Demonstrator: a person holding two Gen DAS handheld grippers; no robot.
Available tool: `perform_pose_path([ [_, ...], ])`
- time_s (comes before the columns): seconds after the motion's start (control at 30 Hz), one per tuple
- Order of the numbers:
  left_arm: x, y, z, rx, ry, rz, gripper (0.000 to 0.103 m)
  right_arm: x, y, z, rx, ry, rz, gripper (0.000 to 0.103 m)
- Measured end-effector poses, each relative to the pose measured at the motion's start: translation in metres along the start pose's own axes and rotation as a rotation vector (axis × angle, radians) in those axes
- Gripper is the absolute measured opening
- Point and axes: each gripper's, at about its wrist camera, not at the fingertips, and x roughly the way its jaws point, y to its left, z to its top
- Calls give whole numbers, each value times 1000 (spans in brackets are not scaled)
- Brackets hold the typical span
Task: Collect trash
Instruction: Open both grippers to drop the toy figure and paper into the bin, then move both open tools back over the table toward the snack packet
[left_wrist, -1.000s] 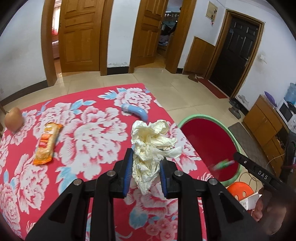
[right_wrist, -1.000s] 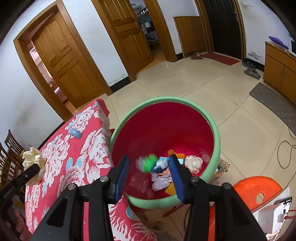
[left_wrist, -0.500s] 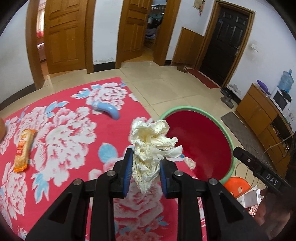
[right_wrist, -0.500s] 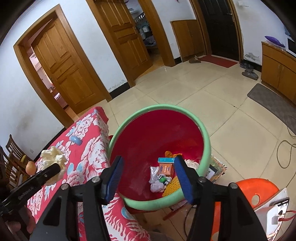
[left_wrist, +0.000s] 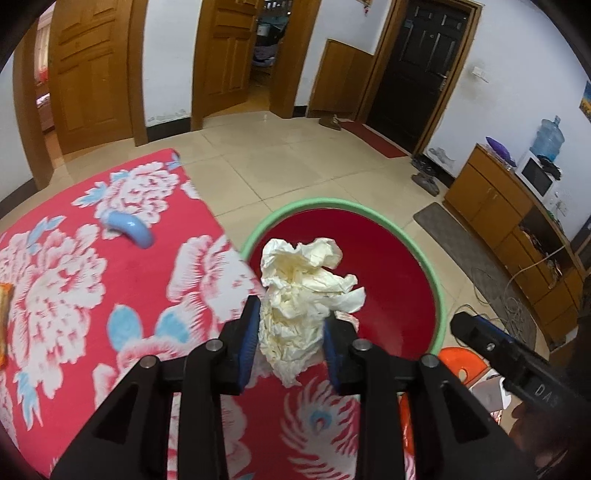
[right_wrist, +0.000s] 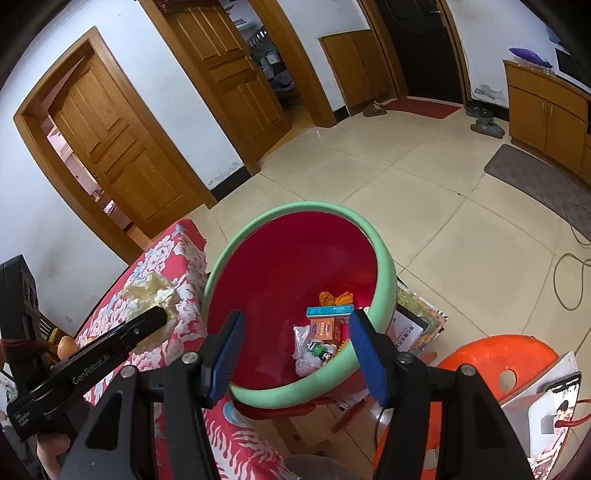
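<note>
Your left gripper (left_wrist: 290, 341) has the crumpled cream paper wad (left_wrist: 303, 295) between its blue pads (left_wrist: 248, 339). The jaws have just been opening; the paper bulges between them, and you cannot tell from the wrist view whether the pads press it or only flank it. The wad hangs over the table's (left_wrist: 110, 295) right edge, at the near rim of the red basin with the green rim (left_wrist: 369, 273).

Your right gripper (right_wrist: 295, 350) stands with its fingers spread, nothing between them, above the basin (right_wrist: 258, 280). Its jaws have just been opening too. Inside the basin lie a small orange box (right_wrist: 325, 328), a blue carton (right_wrist: 328, 311), an orange scrap (right_wrist: 334, 297) and clear wrappers (right_wrist: 306, 354).

On the floral red tablecloth, a curved blue piece (left_wrist: 129, 227) sits near the far edge; an orange snack packet (left_wrist: 3, 325) lies at the left edge.
</note>
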Motion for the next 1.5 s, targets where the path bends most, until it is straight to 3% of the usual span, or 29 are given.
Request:
perform_pose_path([
  [0.1, 2, -5, 0, 5, -1, -17, 51, 1, -1, 0, 3, 3, 1, 61],
  [0.17, 2, -6, 0, 7, -7, -14, 53, 0, -3, 0, 3, 3, 0, 61],
  [0.5, -11, 9, -6, -41, -15, 27, 53, -8, 4, -2, -16, -9, 9, 61],
  [1.3, -69, 89, -25, -147, -62, 173, 53, -23, 54, -20, -115, 4, 74, 62],
  [1.5, -78, 109, -28, -160, -64, 222, 57, -22, 56, -21, -121, 8, 70, 67],
])
